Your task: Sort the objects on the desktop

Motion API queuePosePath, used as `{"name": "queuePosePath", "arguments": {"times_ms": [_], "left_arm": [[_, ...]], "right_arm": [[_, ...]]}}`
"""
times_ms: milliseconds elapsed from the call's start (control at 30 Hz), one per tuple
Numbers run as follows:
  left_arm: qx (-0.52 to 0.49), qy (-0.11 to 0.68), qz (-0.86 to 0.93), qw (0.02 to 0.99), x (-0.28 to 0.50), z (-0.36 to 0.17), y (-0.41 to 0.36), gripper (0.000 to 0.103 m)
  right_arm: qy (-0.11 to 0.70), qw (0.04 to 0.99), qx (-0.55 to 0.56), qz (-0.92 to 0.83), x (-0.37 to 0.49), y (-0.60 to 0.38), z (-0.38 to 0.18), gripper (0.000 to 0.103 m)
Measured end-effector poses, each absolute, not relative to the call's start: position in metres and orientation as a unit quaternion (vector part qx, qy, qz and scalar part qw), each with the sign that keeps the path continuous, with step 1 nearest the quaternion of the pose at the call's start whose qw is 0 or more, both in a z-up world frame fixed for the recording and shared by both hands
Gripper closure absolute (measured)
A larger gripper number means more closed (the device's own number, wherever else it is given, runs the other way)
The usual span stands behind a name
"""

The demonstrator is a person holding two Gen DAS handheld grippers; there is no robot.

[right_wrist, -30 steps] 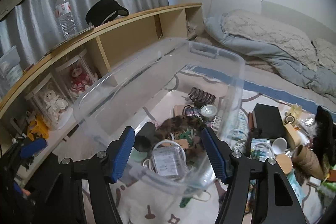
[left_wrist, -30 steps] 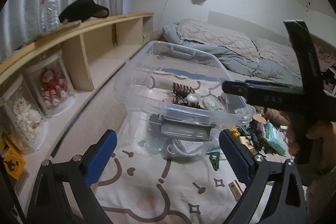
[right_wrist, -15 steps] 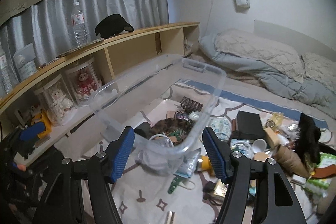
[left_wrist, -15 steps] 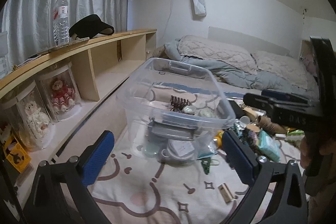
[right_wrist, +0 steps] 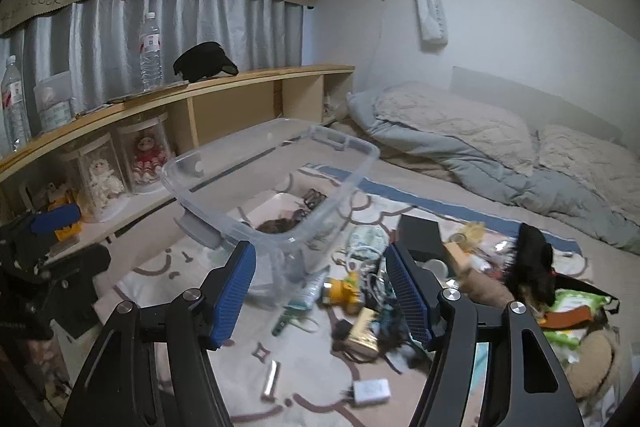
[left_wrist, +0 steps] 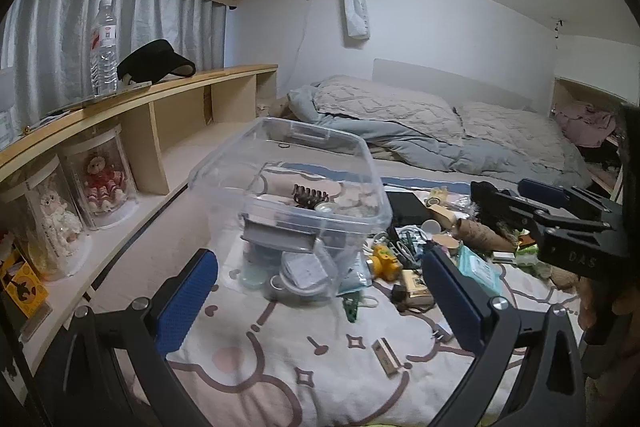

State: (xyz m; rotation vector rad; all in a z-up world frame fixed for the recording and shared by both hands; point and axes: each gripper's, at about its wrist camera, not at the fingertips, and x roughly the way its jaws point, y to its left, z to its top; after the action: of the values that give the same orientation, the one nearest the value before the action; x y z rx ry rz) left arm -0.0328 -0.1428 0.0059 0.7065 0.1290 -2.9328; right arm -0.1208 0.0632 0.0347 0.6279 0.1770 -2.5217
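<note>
Nearest the lenses: both grippers, jaws spread wide, nothing between the blue pads.
Left gripper [left_wrist: 320,291]: gapes over the patterned blanket [left_wrist: 280,367], empty; its pads touch nothing.
Right gripper [right_wrist: 320,291]: likewise parted and empty (in the left view it shows from the side at the right edge, gripped by a hand [left_wrist: 612,303]).
Just ahead on the blanket: a small silver bar [right_wrist: 272,379] and a white adapter [right_wrist: 370,391] lie loose, well apart from the bin.
Bin [left_wrist: 288,187]: clear plastic, grey latch on its near end, standing upright on the blanket ahead of both grippers and apart from them; no lid on it.
Inside the bin: a dark hair claw [left_wrist: 310,195], a small round tin [left_wrist: 324,207], white cable and pale round pieces near the front wall; a brown furry lump [right_wrist: 280,225] shows through the side.
Right of the bin: the unsorted heap, touching or just beside its wall, with a yellow toy [right_wrist: 344,289], a green clip [left_wrist: 351,307], a black box [right_wrist: 418,239], a white cup [left_wrist: 430,226], a teal packet [left_wrist: 478,269], a black brush [right_wrist: 530,259] and a green wipes pack [right_wrist: 576,307].
Left side: a wooden shelf [left_wrist: 180,87] with two dolls in clear cases [left_wrist: 102,179] below, a water bottle [left_wrist: 104,47] and a black visor [left_wrist: 154,63] on top.
Farthest: a rumpled grey duvet [left_wrist: 420,131] against the white wall.
</note>
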Motion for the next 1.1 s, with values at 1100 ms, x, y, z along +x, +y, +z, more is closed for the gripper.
{"name": "queuePosePath", "arguments": {"times_ms": [1100], "left_arm": [[0.259,0.028,-0.964,0.045,-0.004,-0.030,-0.069,0.000]], "right_arm": [[0.042,0.181,0.228,-0.956,-0.067,0.164,-0.002,0.003]]}}
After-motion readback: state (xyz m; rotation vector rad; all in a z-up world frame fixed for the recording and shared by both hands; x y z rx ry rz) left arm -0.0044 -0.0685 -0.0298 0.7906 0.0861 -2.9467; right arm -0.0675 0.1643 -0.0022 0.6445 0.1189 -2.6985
